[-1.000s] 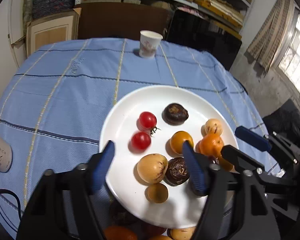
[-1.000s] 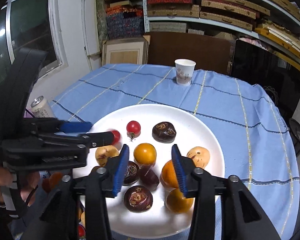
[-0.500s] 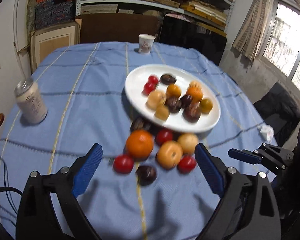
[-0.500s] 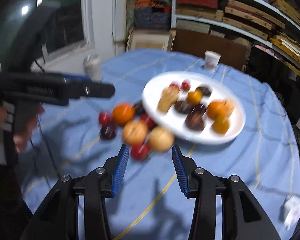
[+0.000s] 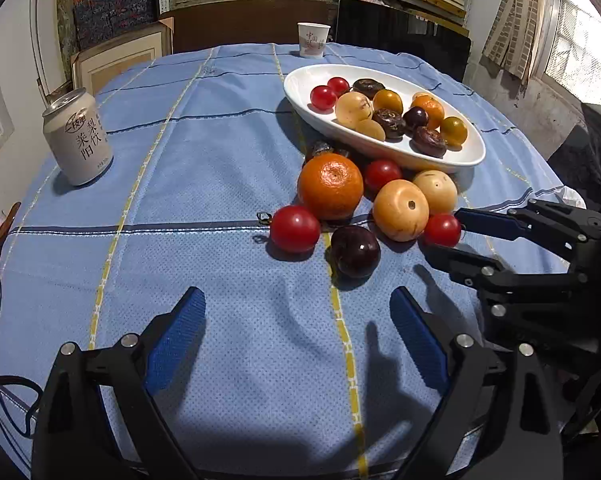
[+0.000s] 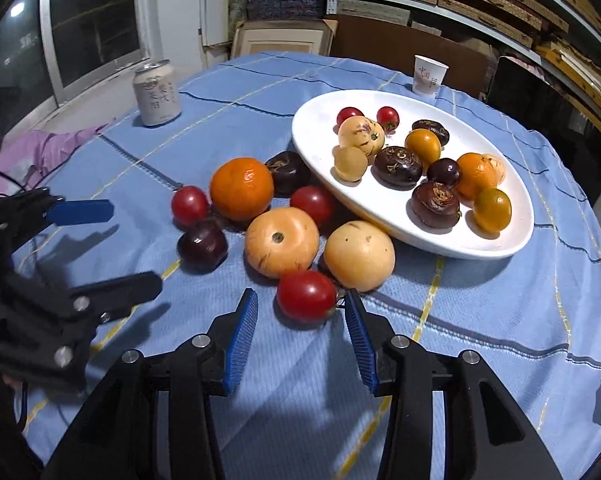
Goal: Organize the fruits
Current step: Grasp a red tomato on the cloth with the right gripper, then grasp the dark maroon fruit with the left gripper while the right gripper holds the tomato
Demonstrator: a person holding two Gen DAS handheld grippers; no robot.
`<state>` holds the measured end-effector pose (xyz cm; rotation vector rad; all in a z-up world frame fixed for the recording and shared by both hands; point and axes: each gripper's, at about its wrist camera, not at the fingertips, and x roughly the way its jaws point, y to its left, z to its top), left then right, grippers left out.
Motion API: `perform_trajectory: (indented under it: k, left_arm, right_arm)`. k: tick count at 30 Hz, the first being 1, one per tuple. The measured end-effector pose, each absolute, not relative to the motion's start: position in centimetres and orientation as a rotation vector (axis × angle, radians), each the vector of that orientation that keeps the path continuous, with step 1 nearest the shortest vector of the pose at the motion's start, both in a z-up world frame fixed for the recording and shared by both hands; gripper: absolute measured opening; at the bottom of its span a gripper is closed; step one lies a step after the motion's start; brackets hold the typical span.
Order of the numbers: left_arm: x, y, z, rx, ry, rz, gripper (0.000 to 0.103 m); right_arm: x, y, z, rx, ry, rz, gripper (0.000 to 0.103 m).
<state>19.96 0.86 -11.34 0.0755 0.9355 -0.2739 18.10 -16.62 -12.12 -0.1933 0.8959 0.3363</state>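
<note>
A white oval plate [image 5: 466,155] [image 6: 516,236] holds several small fruits. Loose fruit lies on the cloth in front of it: an orange [image 5: 329,185] [image 6: 241,189], red tomatoes, two tan fruits [image 6: 281,241] and a dark plum [image 5: 355,251] [image 6: 201,245]. My right gripper [image 6: 300,312] is open, its blue pads on either side of a red tomato [image 6: 306,296] [image 5: 441,230]. It shows from the side in the left wrist view [image 5: 452,232]. My left gripper [image 5: 296,322] is open and empty, low over the cloth short of the plum.
A drink can [image 5: 77,137] [image 6: 157,93] stands at the left. A paper cup [image 5: 313,39] [image 6: 429,74] stands behind the plate. The round table has a blue checked cloth [image 5: 204,128]. Shelves and boxes line the back wall.
Both grippers have pulled back from over the plate and dropped low in front of the loose fruit. The right gripper has closed in around a red tomato.
</note>
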Motion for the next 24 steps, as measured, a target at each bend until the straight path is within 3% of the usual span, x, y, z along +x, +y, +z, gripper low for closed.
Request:
perform_trajectory:
  k: [3,12,16,24]
  left_arm:
    - [20.4,0.5,-11.5,0.081,0.944,-0.274,0.091]
    - [21.2,-1.8,-11.5,0.06,0.953,-0.298,0.091]
    - [21.6,-3.5,-12.2,0.064,0.981,-0.327,0.063]
    - [22.2,-4.2,-12.3,0.069,0.958,-0.3,0.032]
  right_arm:
    - [18.3,-16.8,-12.4,-0.187,0.901,0.337,0.034]
    - [13.5,-21.4,-10.6,-0.049,0.816,0.331,0.032]
    - [12.6,-23.4,-11.3,0.016,0.812,0.328,0.032]
    - [12.8,-24.3,-12.0,0.076,0.822,0.365,0.032]
